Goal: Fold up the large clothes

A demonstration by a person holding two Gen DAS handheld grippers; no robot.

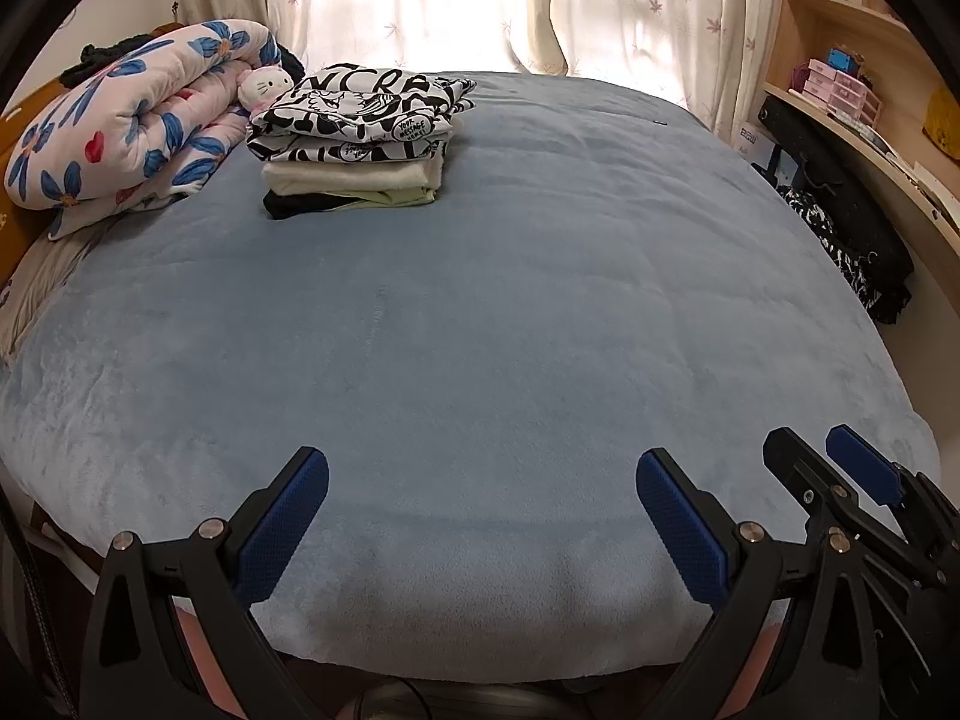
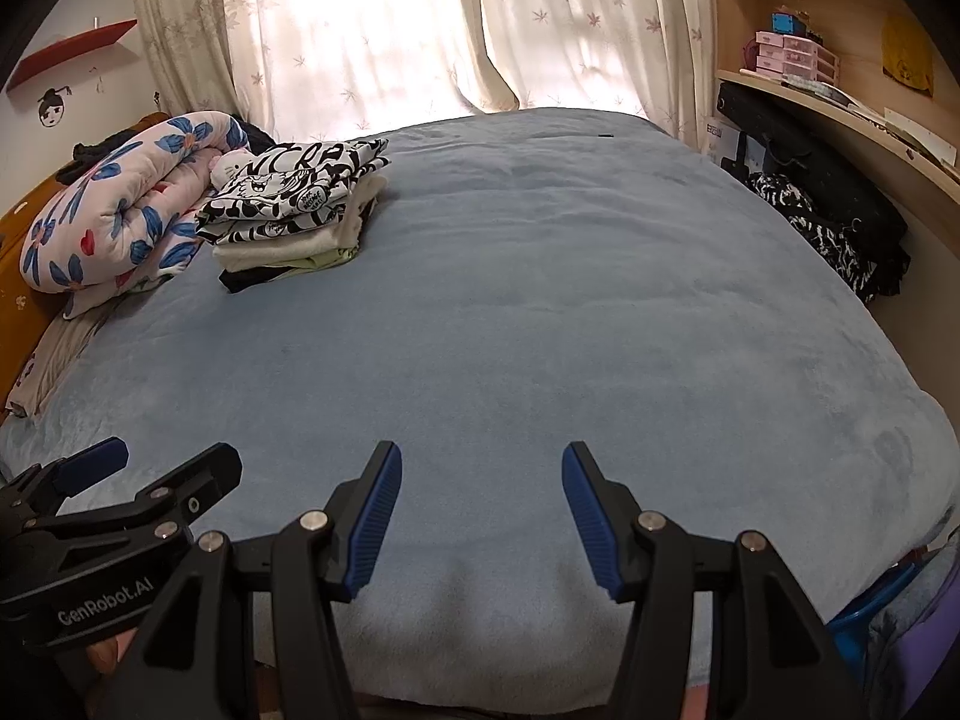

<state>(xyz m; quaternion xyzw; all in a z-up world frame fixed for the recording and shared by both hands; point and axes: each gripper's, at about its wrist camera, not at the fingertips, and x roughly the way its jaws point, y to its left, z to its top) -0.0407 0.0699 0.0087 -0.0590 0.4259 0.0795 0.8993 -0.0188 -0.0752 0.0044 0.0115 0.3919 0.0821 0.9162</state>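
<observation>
Left wrist view, from the left: a folded stack of clothes point(image 1: 357, 138) sits by the rolled quilt point(image 1: 132, 120), likely parked clear of the blue bed cover point(image 1: 480, 312). Left gripper point(image 1: 480, 516) and right gripper point(image 2: 480, 516) hover near its front edge, jaws apart and empty, probably awaiting another garment.

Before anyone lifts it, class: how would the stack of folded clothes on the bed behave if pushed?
The stack of folded clothes is probably floppy. Its layers look uneven, so they may slide apart. The soft blue blanket would likely drag.
</observation>
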